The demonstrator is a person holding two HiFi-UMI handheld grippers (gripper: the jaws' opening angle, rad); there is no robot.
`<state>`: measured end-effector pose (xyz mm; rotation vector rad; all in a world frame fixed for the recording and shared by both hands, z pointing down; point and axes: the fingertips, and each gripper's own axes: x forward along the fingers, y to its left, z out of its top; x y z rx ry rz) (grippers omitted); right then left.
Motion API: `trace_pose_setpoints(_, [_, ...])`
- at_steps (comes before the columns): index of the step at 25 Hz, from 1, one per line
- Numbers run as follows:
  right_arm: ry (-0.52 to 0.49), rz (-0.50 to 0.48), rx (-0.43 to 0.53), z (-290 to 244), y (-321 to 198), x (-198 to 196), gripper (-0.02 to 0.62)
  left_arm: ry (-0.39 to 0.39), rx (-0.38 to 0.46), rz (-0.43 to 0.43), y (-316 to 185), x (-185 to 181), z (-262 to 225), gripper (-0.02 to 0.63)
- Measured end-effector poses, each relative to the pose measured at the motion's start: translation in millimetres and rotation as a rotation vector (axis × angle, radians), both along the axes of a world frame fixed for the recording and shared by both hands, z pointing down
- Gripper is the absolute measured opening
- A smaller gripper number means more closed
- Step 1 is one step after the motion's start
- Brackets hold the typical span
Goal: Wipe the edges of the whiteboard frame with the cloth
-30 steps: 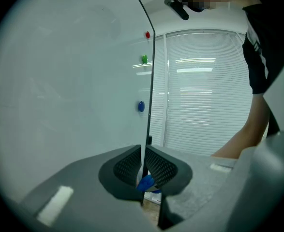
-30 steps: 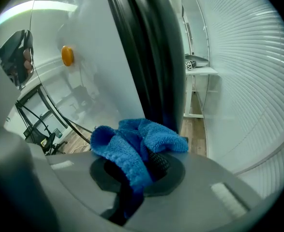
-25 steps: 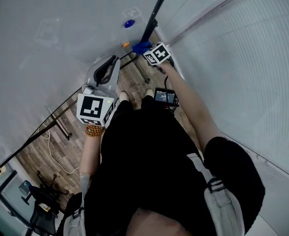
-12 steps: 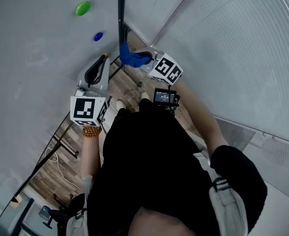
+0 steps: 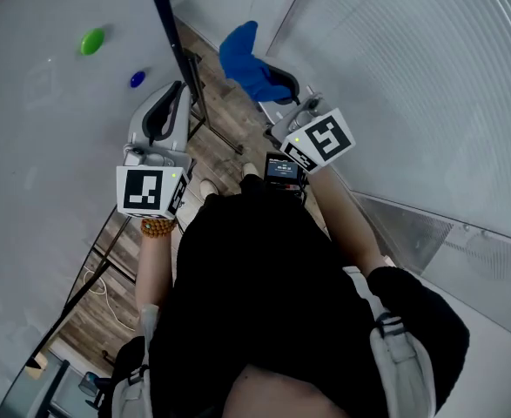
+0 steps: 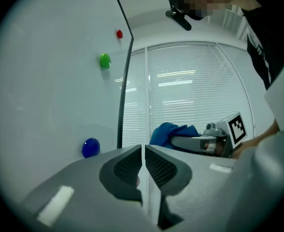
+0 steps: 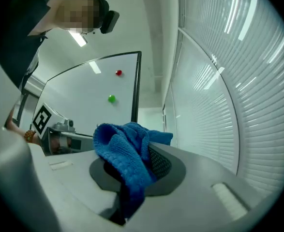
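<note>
Me: Wood floor (image 5: pixel 225 142) underfoot. Whiteboard (image 5: pixel 55 129) on my left, slatted blinds (image 5: pixel 412 85) on my right. The board's dark frame (image 5: pixel 172 33) runs along its right edge.

Checker: Anything on the board?

Me: Three magnets. Red magnet (image 6: pixel 119 33) highest, green magnet (image 5: pixel 91 40) below it, blue magnet (image 5: pixel 137 79) lowest and nearest the frame.

Checker: Right gripper?

Me: My right gripper (image 7: pixel 137 166) is clamped on the cloth (image 7: pixel 125 151). The cloth is blue knit. It bunches up above the jaws, and one fold hangs down in front between them.

Checker: Is the cloth on the frame?

Me: No. In the head view it sits to the right of the frame, on the blinds side, with floor showing between cloth and frame. The left gripper view agrees, with a clear gap between the frame and the cloth.

Checker: Left gripper?

Me: My left gripper (image 6: pixel 143 166) has its jaws drawn together. Only a thin slit shows between the ribbed pads (image 6: pixel 129 167), and nothing is in it. It points along the board face, with the blue magnet just to its left. I cannot tell whether it touches the board.

Checker: Other notes?

Me: A bead bracelet (image 5: pixel 157 227) is on my left wrist. A small lit screen (image 5: pixel 283 168) sits at my waist, between my two arms.
</note>
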<state>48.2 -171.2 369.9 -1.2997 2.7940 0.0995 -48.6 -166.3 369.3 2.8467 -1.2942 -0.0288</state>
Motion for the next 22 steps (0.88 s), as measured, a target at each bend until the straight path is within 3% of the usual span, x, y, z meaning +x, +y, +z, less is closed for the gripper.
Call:
trace_pose_setpoints(4, [0.001, 0.051, 0.008, -11, 3, 6, 0.071, 0.014, 0.013, -0.012, -4, 12, -11, 0.002])
trace_pose_setpoints(22, [-0.016, -0.012, 0.005, -1, -1, 4, 0.067, -0.016, -0.027, -0.015, -14, 9, 1, 0.0])
